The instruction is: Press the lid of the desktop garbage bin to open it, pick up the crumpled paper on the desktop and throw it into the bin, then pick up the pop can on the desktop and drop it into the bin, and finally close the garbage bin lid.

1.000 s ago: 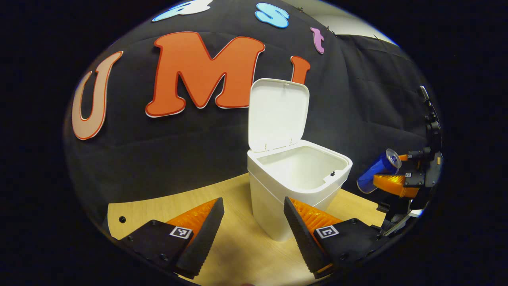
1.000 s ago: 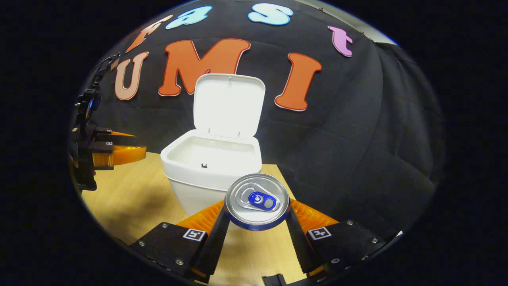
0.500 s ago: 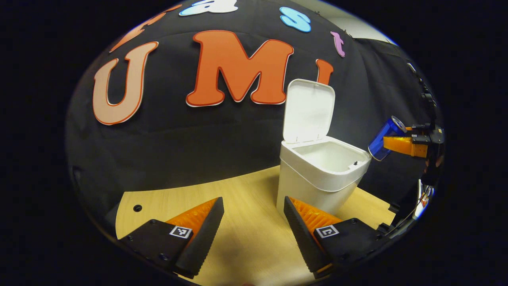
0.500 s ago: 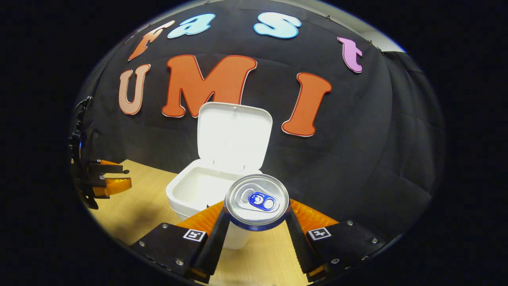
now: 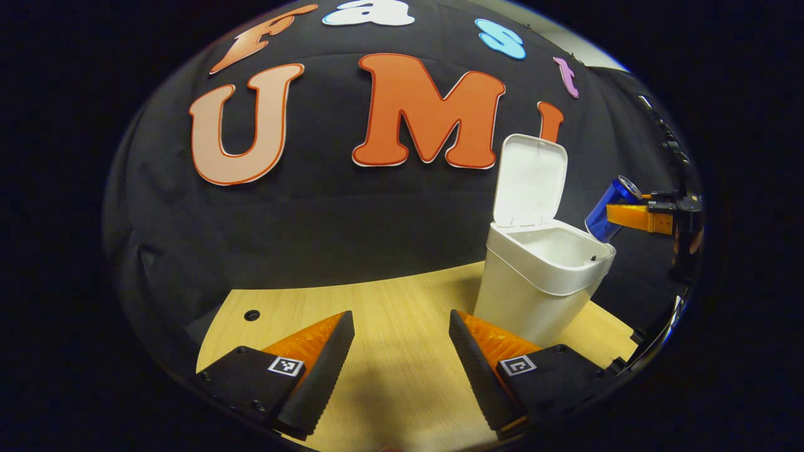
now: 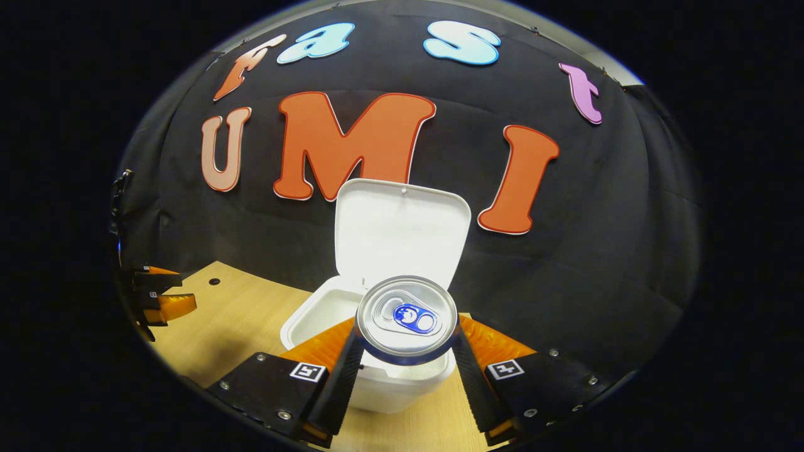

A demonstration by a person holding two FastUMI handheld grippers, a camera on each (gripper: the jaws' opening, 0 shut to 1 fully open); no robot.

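At the lower centre of the right gripper view, the right hand-held gripper (image 6: pixel 407 358) is clamping the pop can (image 6: pixel 406 319) between both fingers, its silver top facing the camera, above the open mouth of the white garbage bin (image 6: pixel 314 317). The bin's lid (image 6: pixel 402 229) is standing upright behind it. Toward the right of the left gripper view, the can is hanging tilted just over the bin's rim. Low in that view, the left hand-held gripper (image 5: pixel 402 358) is hovering spread apart and empty above the wooden counter (image 5: pixel 389 307).

No readable text shows on the pop can (image 6: pixel 407 320) or the bin (image 5: pixel 540 282).
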